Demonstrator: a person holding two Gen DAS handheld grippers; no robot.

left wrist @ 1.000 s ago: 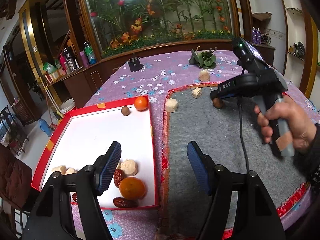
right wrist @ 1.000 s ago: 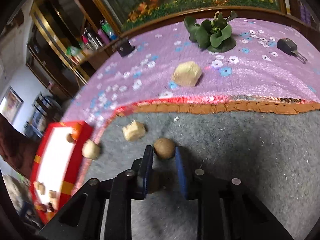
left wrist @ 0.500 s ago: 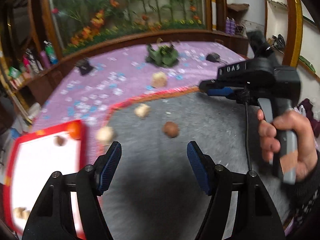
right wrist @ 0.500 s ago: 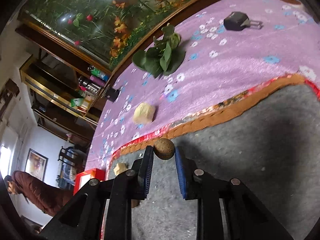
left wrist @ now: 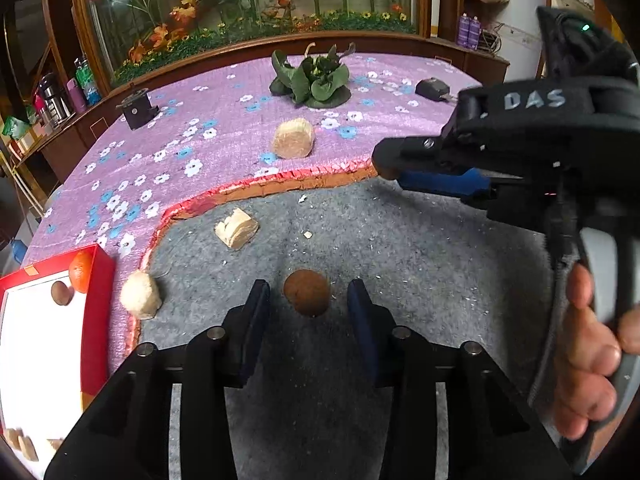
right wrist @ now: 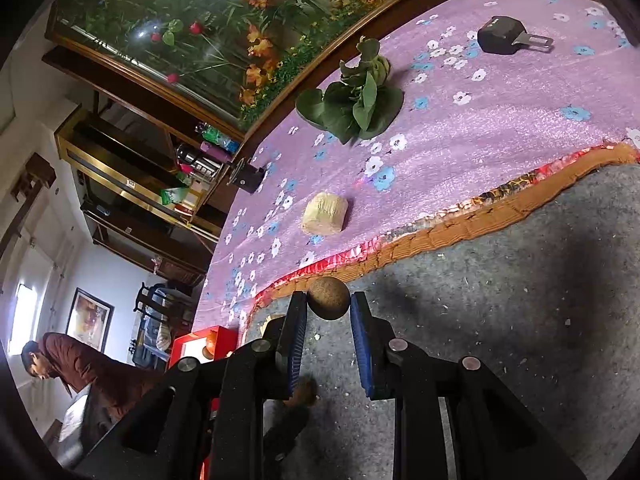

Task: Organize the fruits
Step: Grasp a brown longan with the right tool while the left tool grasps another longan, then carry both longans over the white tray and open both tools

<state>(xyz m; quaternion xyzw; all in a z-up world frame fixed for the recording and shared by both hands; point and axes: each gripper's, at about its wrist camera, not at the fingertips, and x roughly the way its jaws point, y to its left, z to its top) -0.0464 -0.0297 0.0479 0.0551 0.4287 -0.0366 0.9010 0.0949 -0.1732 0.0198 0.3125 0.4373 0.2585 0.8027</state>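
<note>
Your right gripper pinches one round brown fruit; your left gripper is closing around another mid grey felt mat, not yet touching (red-rimmed white tray holds several; pale chunks remain out)

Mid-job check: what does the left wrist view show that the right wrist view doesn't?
Left wrist only: a hand gripping the right tool; the left tool closing around, not yet touching, a brown fruit on the grey mat. Right wrist only: the right tool clamping a second fruit; a bent-over person behind. Both: leafy plant, beige block, red tray.
</note>
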